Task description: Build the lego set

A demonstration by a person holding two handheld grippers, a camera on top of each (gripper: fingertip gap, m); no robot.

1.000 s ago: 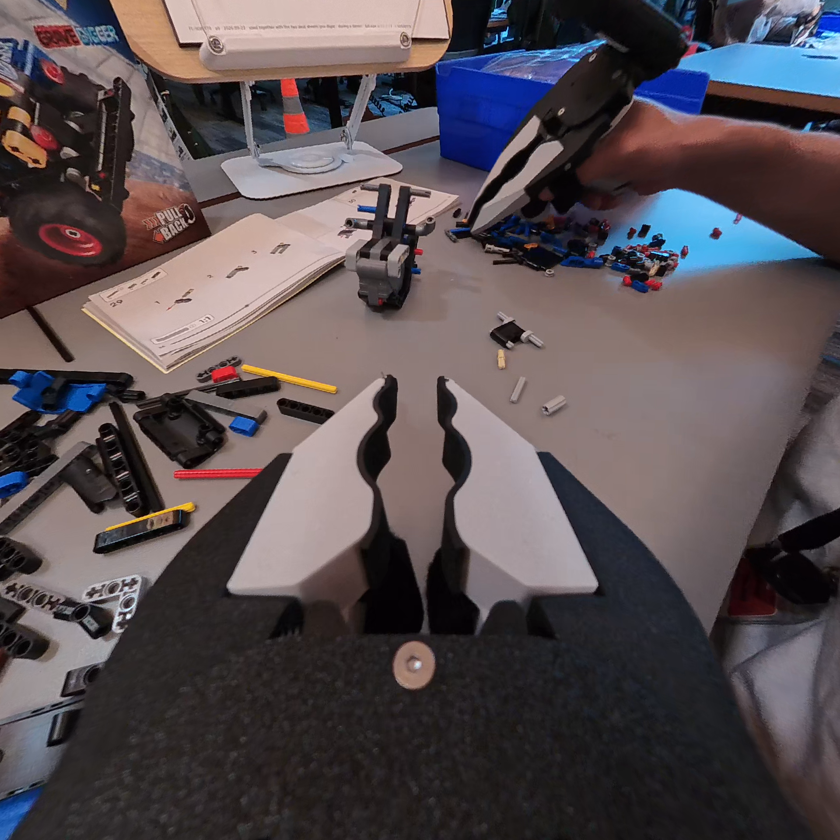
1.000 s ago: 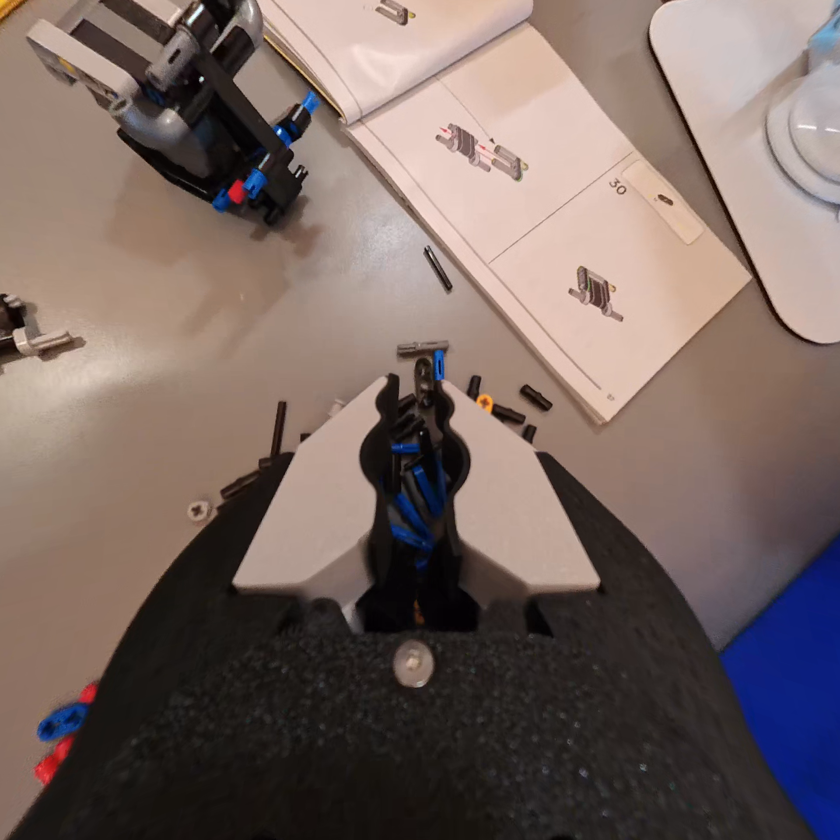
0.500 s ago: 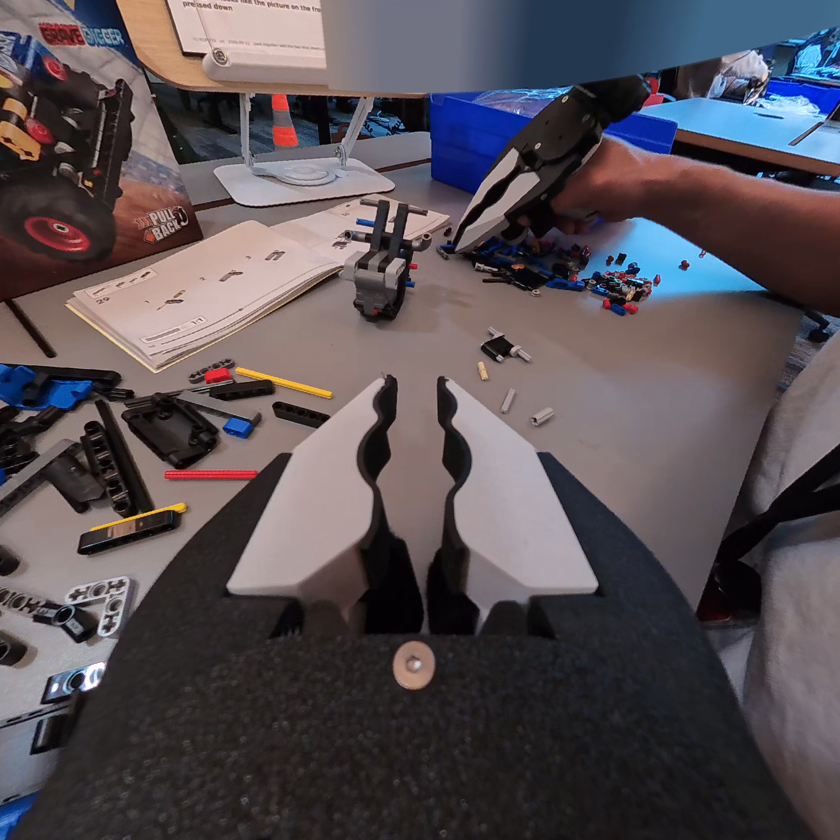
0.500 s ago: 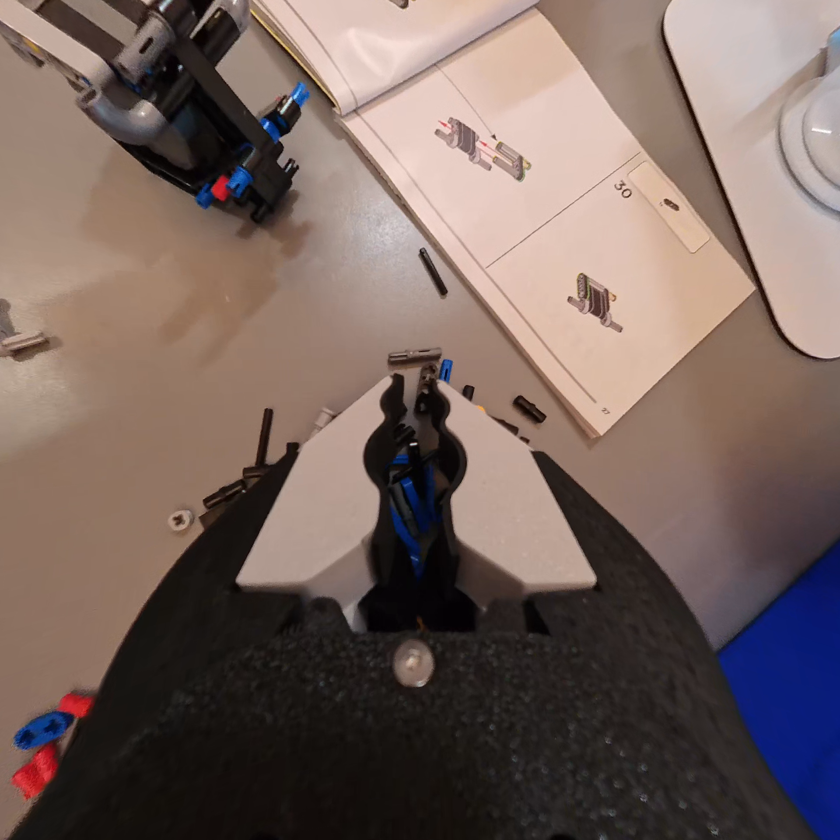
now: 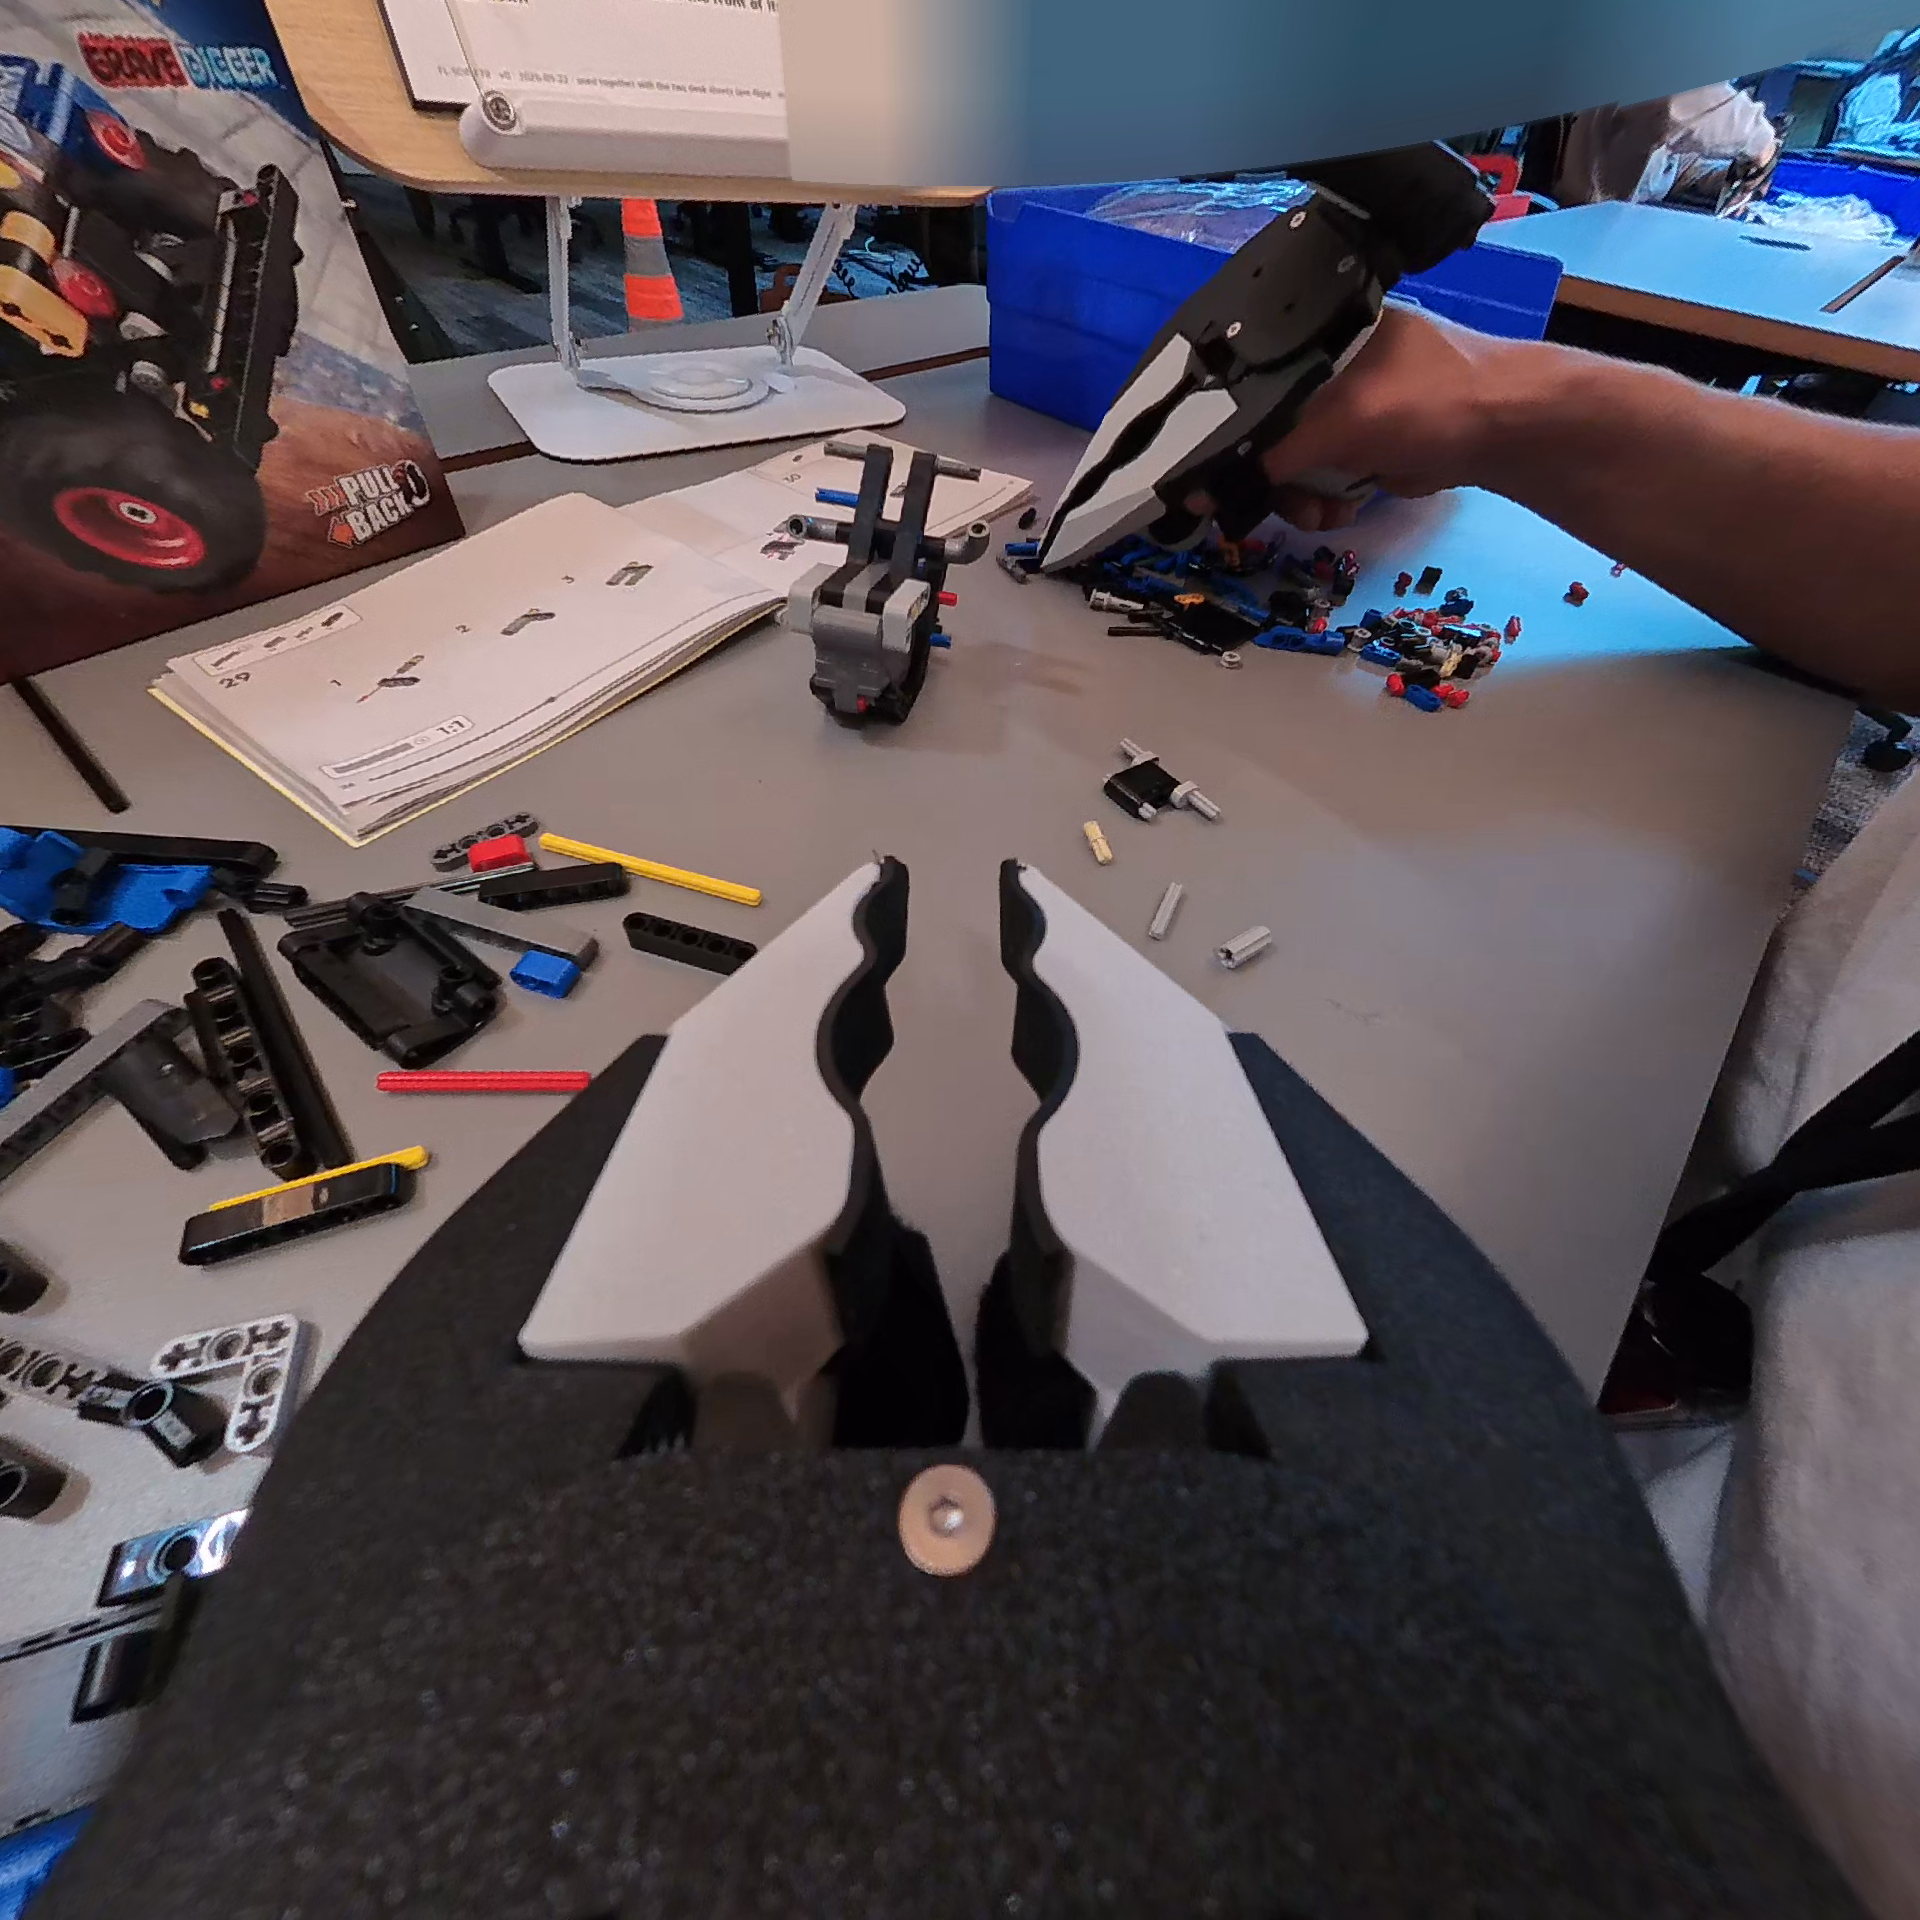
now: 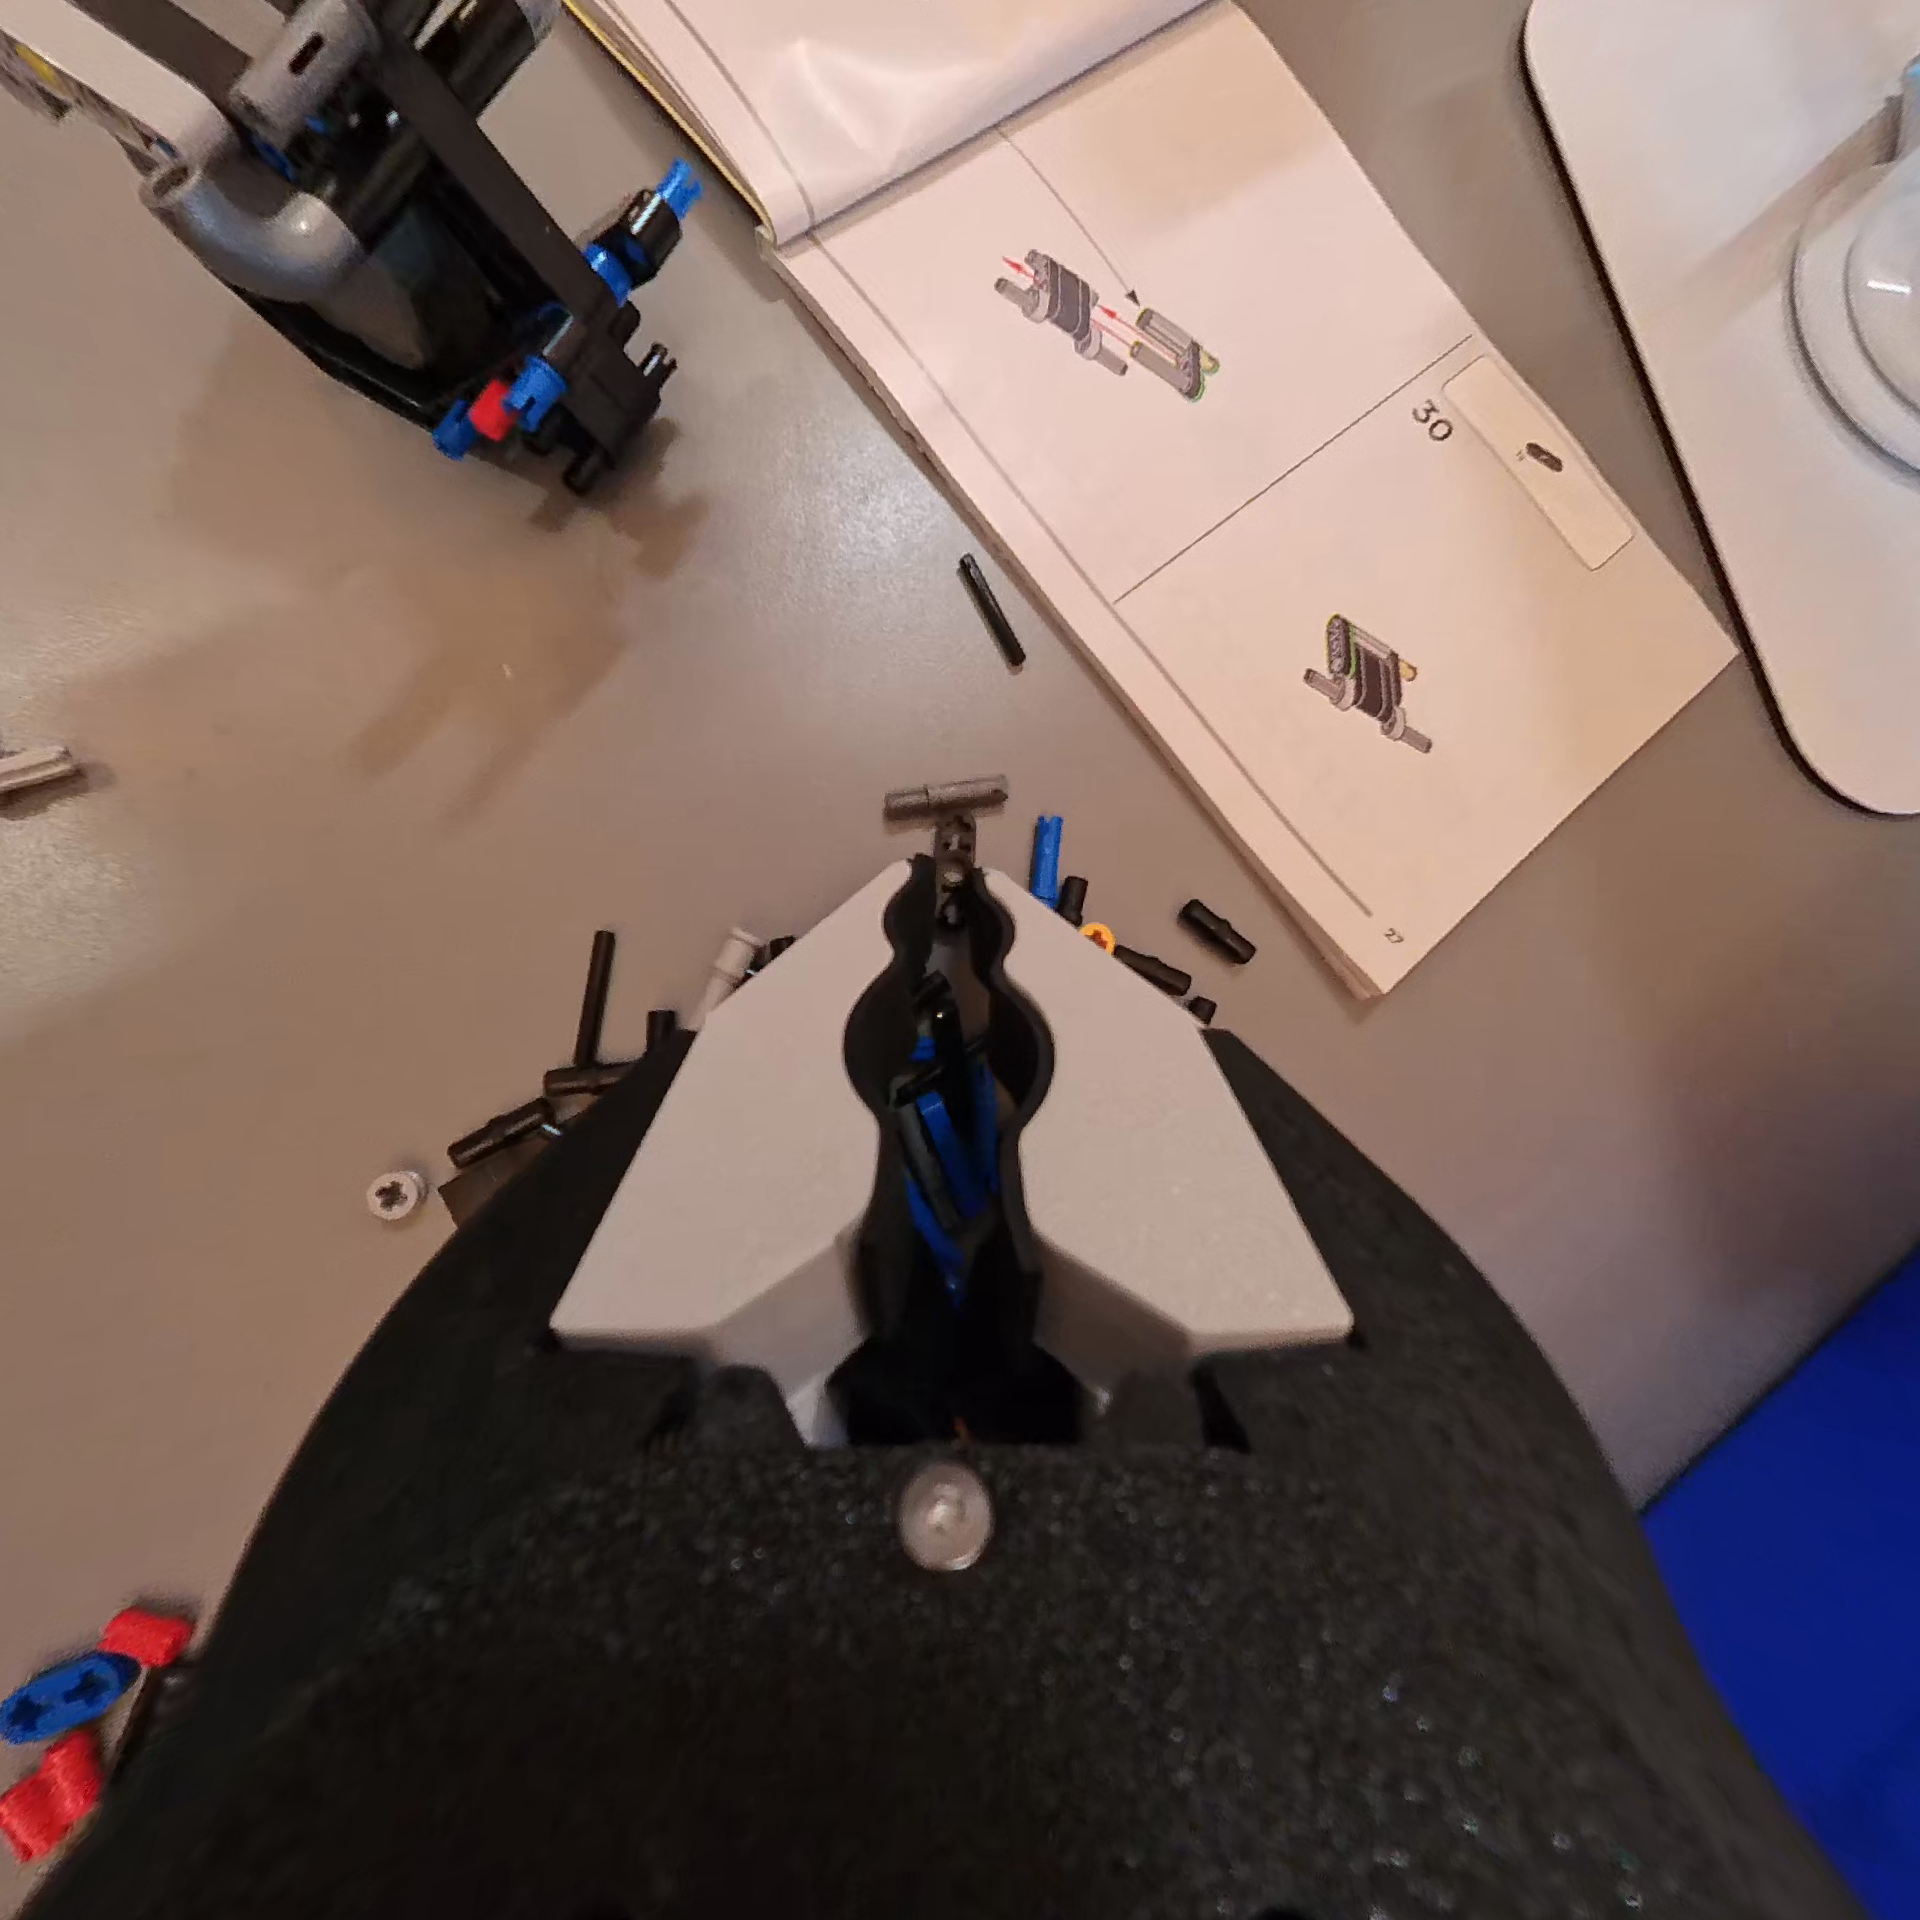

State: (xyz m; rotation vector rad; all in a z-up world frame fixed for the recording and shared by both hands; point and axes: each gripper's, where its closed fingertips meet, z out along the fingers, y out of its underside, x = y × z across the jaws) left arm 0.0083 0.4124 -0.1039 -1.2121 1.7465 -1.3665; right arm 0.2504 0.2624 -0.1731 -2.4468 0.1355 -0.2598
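Black small piece (image 6: pixel 951 847) lengthwise between right gripper (image 6: pixel 948 871) fingers, pinched | left gripper (image 5: pixel 951 862) fingers parted, empty

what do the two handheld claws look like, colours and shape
Both claws match: the left claw and right claw each have two pale grey wedge-shaped fingers tapering to a point, lined inside with wavy black pads. They sit in a rough, textured black body with a round silver screw at its centre. The hand on the right claw is bare, with no sleeve in view.

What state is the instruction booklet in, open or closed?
Open. The instruction booklet lies flat on the grey table with two pages spread. Printed build steps show on the right page, just beyond the part-built model.
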